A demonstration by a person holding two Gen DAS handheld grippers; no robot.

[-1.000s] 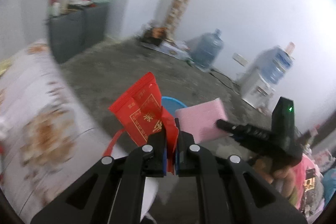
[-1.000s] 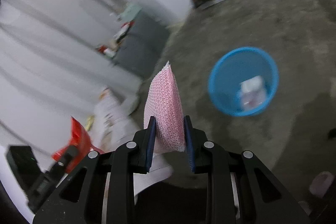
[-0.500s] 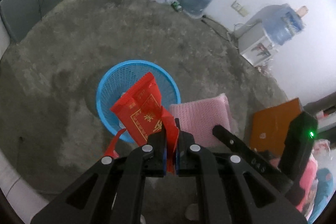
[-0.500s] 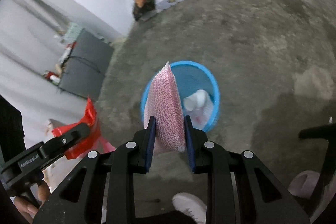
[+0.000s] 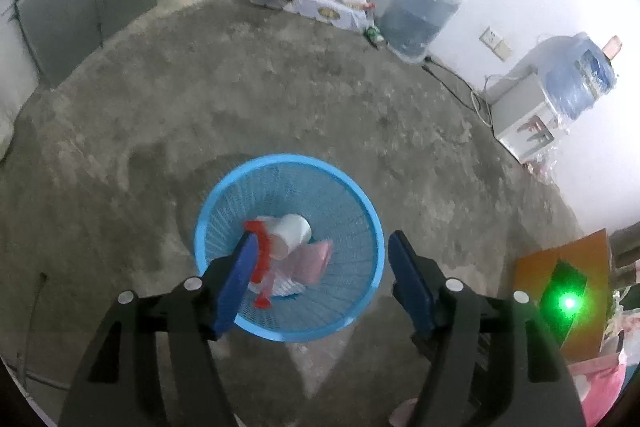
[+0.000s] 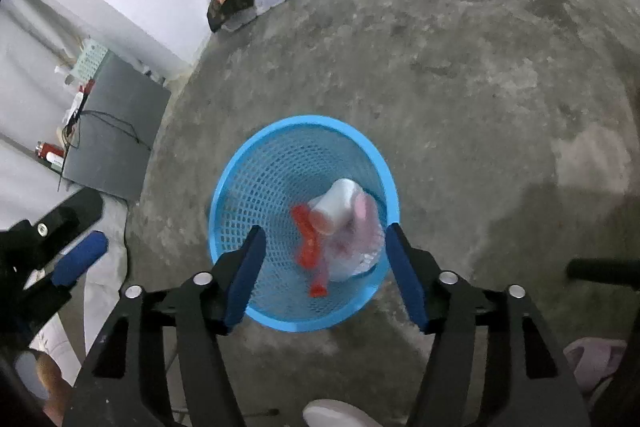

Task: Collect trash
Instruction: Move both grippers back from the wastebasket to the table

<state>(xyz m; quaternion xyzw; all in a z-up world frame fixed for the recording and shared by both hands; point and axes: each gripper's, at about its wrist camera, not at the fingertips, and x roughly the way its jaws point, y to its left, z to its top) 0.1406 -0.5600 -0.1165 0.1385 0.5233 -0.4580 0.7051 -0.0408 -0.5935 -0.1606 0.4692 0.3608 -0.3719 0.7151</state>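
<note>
A blue mesh basket [image 5: 280, 159] stands on the concrete floor, right under both grippers. Inside it lie a white cup [image 5: 295, 231], a red packet [image 5: 261, 269] and a pink mesh pad [image 5: 316, 261]. My left gripper [image 5: 322, 239] hangs over the rim, its jaws opening with nothing between them. In the right wrist view the same basket [image 6: 304, 119] holds the red packet [image 6: 311, 241], the white cup [image 6: 336, 202] and the blurred pink pad [image 6: 365, 223]. My right gripper [image 6: 325, 230] is also opening and holds nothing. A blue pad [image 6: 80, 255] of the left gripper shows at the left.
Two large water bottles [image 5: 416, 15], a white dispenser [image 5: 520, 119] with cables, and boxes [image 5: 328, 5] line the far wall. A grey cabinet [image 6: 116, 131] stands at the left, an orange board [image 5: 560, 287] at the right. A shoe [image 6: 336, 413] is below the basket.
Both grippers came down over the blue basket and opened. The red packet left the left gripper and the pink pad left the right; both now lie in the basket.
</note>
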